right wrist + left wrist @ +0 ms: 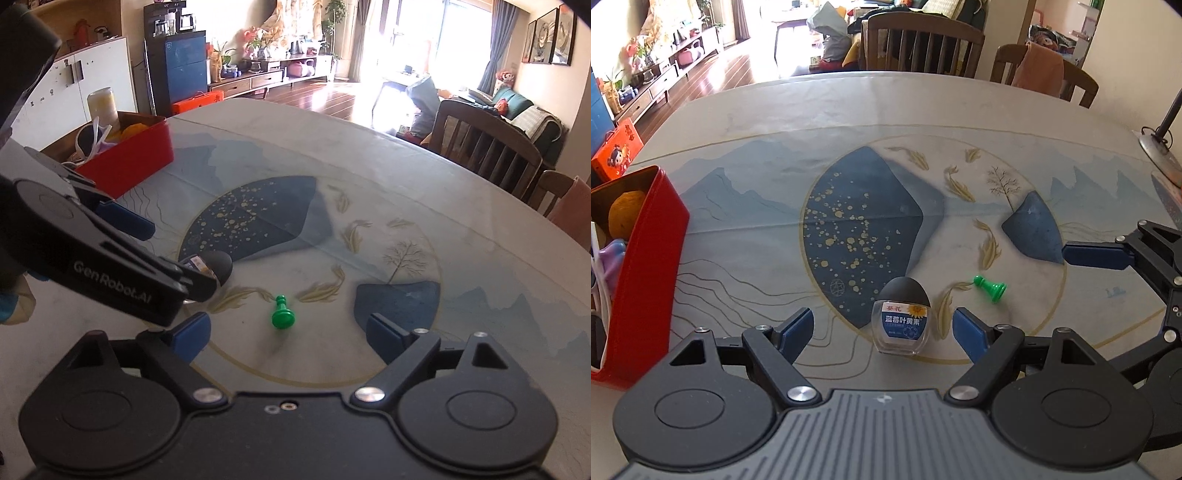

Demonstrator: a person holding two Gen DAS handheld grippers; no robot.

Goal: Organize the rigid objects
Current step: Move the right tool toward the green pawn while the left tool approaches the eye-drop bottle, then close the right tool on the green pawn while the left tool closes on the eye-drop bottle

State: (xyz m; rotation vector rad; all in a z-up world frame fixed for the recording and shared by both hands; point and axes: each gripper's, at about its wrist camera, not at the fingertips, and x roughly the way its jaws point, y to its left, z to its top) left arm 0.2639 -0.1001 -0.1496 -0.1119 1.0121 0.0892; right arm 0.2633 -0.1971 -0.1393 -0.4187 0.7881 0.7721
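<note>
While the red tin box [646,266] sits at the far left of the table [775,110], already holding an orange ball-like lump and a pale purple item, the two loose pieces lie well to its right on the glossy painted cloth. First comes the small bottle [902,319], clear hard plastic with a matte dark dome cap and a blue label, standing upright dead centre between the fingers of the left gripper [882,328]; its jaws are spread wide and touch nothing, with gaps on both sides of the bottle. A squeeze across the bottle's flat body looks like the next move, and the left hand is plainly nearer. Further right lies the green pawn [281,314], smooth moulded plastic, tipped on its side with its round base toward the right gripper [284,338] and its head pointing away. That gripper's jaws also gape wide, holding nothing, the pawn just ahead of them.
</note>
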